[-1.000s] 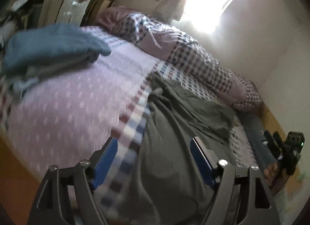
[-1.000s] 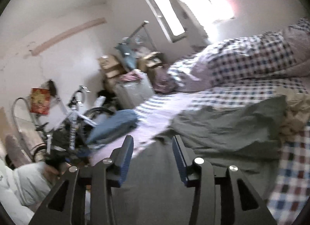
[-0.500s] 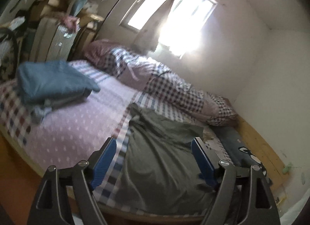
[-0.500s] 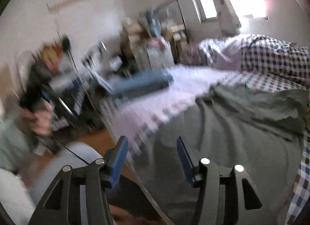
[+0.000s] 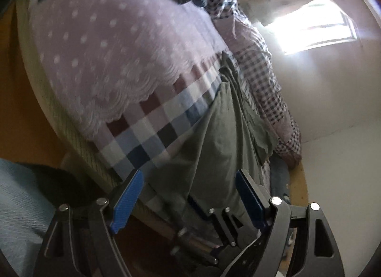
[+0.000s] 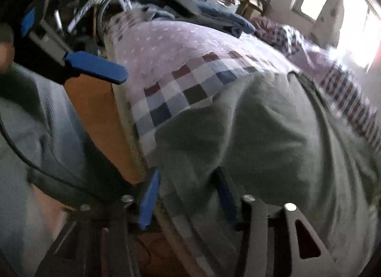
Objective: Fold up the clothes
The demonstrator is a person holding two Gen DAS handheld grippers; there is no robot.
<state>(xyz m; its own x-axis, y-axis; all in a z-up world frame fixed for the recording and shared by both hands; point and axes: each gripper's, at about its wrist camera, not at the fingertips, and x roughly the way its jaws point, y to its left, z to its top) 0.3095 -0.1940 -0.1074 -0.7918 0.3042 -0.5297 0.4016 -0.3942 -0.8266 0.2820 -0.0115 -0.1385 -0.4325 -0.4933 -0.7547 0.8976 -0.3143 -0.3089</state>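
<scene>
A grey-green garment (image 5: 221, 134) lies spread on the bed, its near hem hanging over the bed's edge. My left gripper (image 5: 188, 196) stands open wide just off that edge, pads clear of the cloth. Between its fingers, lower down, the right gripper's dark body (image 5: 214, 227) shows at the hem. In the right wrist view the garment (image 6: 262, 134) fills the middle. My right gripper (image 6: 187, 198) straddles the hem at the bed edge; its jaws are closing with cloth between them, and a gap still shows. One blue finger (image 6: 95, 67) of the left gripper reaches in from the upper left.
A pink dotted blanket (image 5: 114, 45) and checked sheet (image 5: 162, 122) cover the bed left of the garment. Folded blue clothes (image 6: 226, 19) sit at the far end. A checked duvet (image 5: 266, 81) lines the wall. A person's pale sleeve (image 6: 35, 134) is at left; bicycle and boxes stand behind.
Both grippers have dropped and rolled down to the near bed edge. The right one swung across to the garment's hem, and the left one came in close over the same edge.
</scene>
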